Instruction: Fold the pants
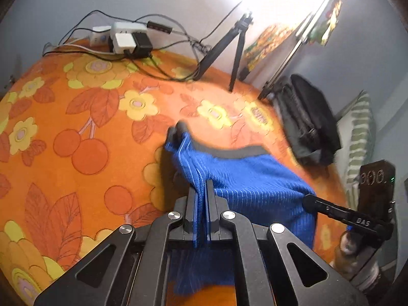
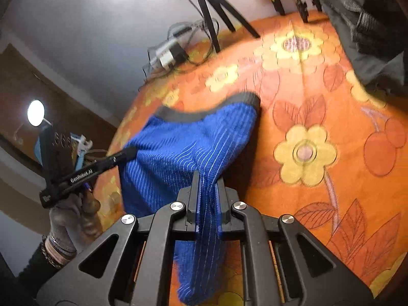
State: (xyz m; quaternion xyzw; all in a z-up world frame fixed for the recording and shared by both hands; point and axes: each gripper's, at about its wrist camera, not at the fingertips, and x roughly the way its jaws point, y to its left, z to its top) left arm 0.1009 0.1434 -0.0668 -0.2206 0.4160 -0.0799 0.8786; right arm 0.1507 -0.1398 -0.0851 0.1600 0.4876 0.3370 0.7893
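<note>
The blue striped pants (image 1: 244, 178) with a grey waistband (image 1: 242, 151) hang lifted over the orange flowered cloth (image 1: 76, 127). My left gripper (image 1: 201, 186) is shut on one edge of the fabric, which bunches between its fingers. My right gripper (image 1: 309, 200) shows at the right, pinching the other edge. In the right wrist view the pants (image 2: 183, 150) stretch between my right gripper (image 2: 207, 181), shut on the fabric, and my left gripper (image 2: 130, 151) at the left. The waistband (image 2: 216, 107) rests on the cloth.
A power strip with plugs and cables (image 1: 127, 38) lies at the far edge by the wall. A small black tripod (image 1: 229, 48) stands near it. A black bag (image 1: 308, 119) sits at the right, beside a striped pillow (image 1: 359, 137).
</note>
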